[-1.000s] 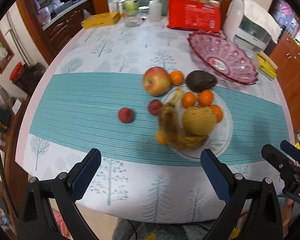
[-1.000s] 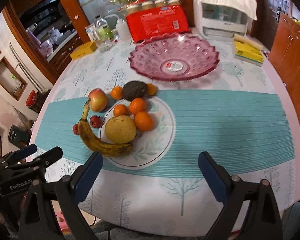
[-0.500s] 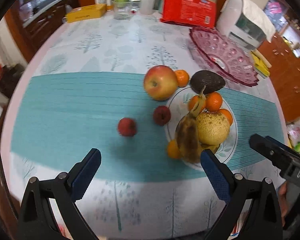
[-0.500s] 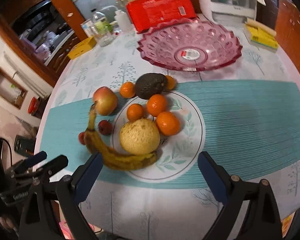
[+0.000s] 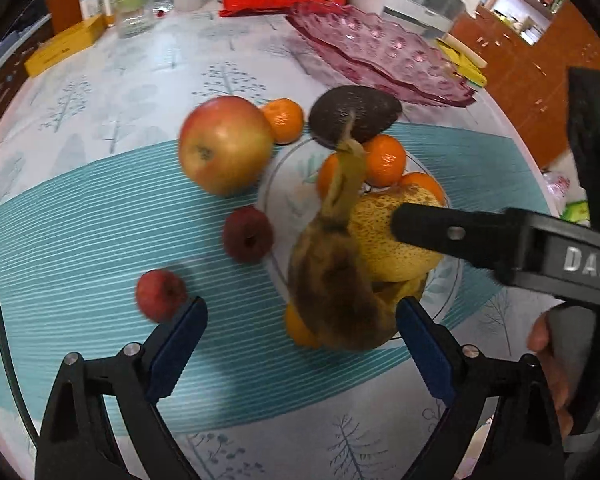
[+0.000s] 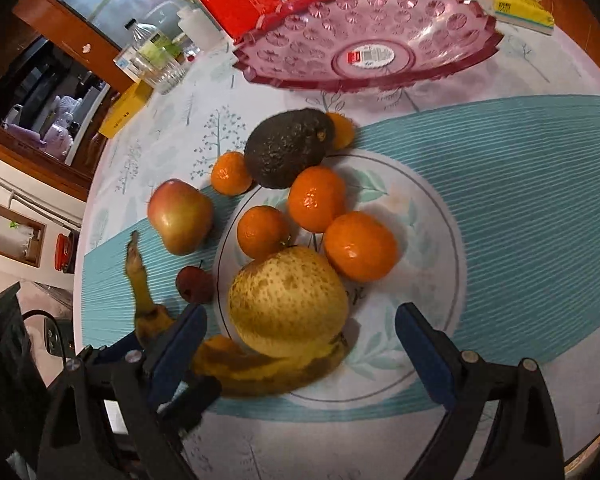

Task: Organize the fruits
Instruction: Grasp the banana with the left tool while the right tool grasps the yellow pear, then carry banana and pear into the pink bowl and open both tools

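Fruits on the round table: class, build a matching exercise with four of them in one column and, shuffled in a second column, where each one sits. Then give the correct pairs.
Column 1
1. avocado
2. yellow pear
3. big apple
4. banana

Column 2
A. wholly on the teal runner, left of the white plate
B. on the plate, between the open right tongs
C. at the plate's far edge, near the pink glass bowl
D. curved along the plate's near-left edge, stem out over the runner

Pairs: 1-C, 2-B, 3-A, 4-D
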`<state>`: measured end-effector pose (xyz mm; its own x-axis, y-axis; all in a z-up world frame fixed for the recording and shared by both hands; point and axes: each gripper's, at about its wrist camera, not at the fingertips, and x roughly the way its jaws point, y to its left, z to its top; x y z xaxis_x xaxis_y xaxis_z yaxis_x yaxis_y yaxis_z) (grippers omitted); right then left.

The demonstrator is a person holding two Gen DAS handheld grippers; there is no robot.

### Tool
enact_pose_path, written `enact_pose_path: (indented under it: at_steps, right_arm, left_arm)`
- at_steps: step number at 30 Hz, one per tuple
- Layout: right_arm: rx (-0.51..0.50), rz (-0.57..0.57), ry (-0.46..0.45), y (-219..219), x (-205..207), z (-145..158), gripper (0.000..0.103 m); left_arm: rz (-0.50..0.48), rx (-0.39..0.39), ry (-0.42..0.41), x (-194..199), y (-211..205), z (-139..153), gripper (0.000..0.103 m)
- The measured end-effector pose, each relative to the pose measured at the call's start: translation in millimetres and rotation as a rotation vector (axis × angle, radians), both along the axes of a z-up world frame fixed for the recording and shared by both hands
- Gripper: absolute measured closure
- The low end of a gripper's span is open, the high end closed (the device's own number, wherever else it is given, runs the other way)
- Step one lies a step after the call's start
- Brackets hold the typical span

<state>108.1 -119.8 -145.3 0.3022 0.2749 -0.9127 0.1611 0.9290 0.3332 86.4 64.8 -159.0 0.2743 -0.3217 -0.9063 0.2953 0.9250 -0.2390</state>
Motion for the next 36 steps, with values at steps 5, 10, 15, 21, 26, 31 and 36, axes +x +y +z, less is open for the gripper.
enact_pose_path:
  at_steps: [5, 10, 15, 21, 26, 31, 36]
  right_arm:
    - [0.001, -0.01, 0.035, 5.0, 9.8, -17.3, 0.014]
    - [0.075, -0.004, 0.046, 7.1, 13.2, -29.2, 0.029]
    - [0.068, 0.008, 0.023, 10.8, 13.3, -31.9, 0.031]
    - [0.057, 0.001, 0.016, 9.7, 11.8, -26.2, 0.031]
    - [0.072, -0.014, -0.002, 4.4, 7.2, -15.2, 0.032]
    - [0.056, -0.012, -0.028, 0.1, 0.4, 2.6, 0.032]
    - [0.014, -0.004, -0.056, -8.0, -7.9, 26.8, 0.032]
  left_arm:
    - [-0.03, -0.054, 0.035, 7.9, -5.1, -11.5, 0.022]
    - [-0.056, -0.116, 0.054, 13.4, -9.6, -17.0, 0.036]
    - [-0.076, -0.14, 0.04, 16.0, -17.1, -16.9, 0.053]
    - [-0.061, -0.199, 0.051, 20.4, -9.5, -13.6, 0.067]
    - [-0.075, -0.194, 0.033, 12.4, -8.3, -7.1, 0.07]
    - [-0.07, -0.177, -0.014, 9.4, -9.4, 8.2, 0.073]
    - [-0.067, -0.135, -0.036, 12.5, -7.1, 23.1, 0.073]
